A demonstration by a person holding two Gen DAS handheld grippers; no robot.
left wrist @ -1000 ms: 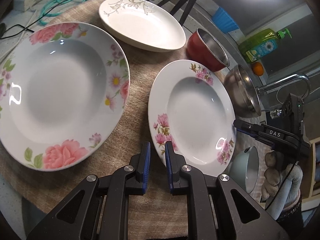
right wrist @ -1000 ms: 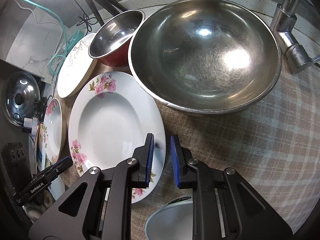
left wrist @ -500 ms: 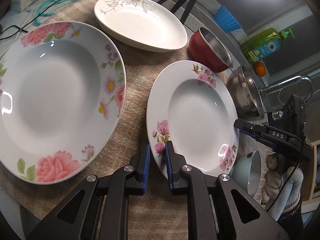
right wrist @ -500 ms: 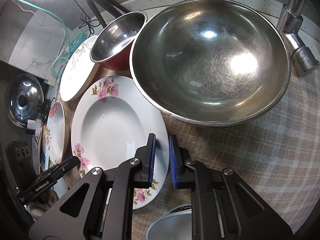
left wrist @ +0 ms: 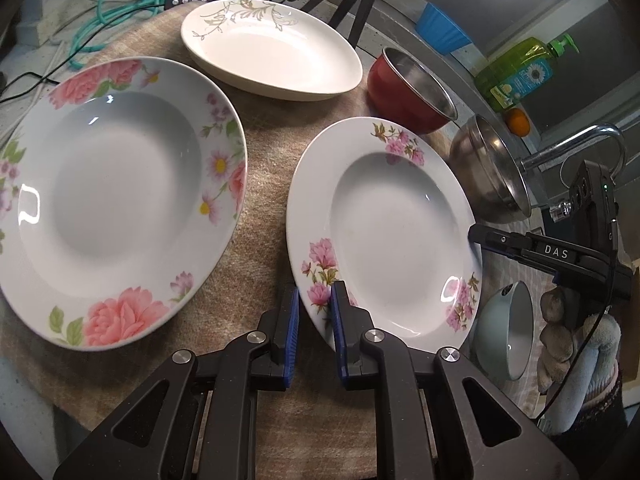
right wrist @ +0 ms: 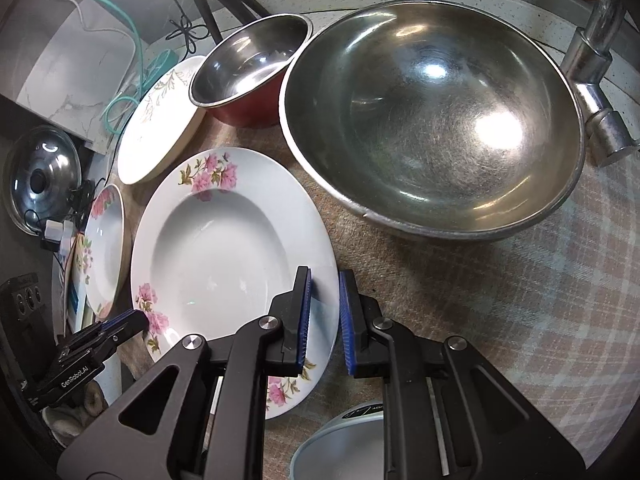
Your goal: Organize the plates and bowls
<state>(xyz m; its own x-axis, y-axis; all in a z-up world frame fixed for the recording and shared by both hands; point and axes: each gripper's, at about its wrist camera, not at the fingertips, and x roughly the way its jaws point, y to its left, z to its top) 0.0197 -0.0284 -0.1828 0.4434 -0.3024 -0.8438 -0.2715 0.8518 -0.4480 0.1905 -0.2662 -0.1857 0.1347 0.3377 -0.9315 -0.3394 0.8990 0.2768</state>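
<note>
you are holding both grippers on opposite edges of the same dish. your left gripper [left wrist: 314,308] is pinching narrow on the near rim of the pink-flowered plate [left wrist: 384,236], blue pads either side of the rim by the flower print. your right gripper [right wrist: 325,312] is doing the same on the far edge of that plate, one pad over the inner face and one outside the rim; from the left camera its tip is showing at the plate's right edge.

the plate is sitting on the brown woven cloth [left wrist: 264,200], roughly centre of the layout. the big rose plate [left wrist: 116,200] is lying just beside it, apart, on its left in the left view. the cream plate with gold sprigs [left wrist: 272,56] is lying behind both. the red bowl with steel lining [right wrist: 252,72] is standing near the plate's far rim, touching or nearly touching the large steel bowl [right wrist: 432,128], which is sitting close beside the plate. a pale blue bowl [left wrist: 506,328] is lying tipped on its side near your gloved hand [left wrist: 568,340]. a green soap bottle [left wrist: 520,72] is standing back by the tap [right wrist: 596,80].
</note>
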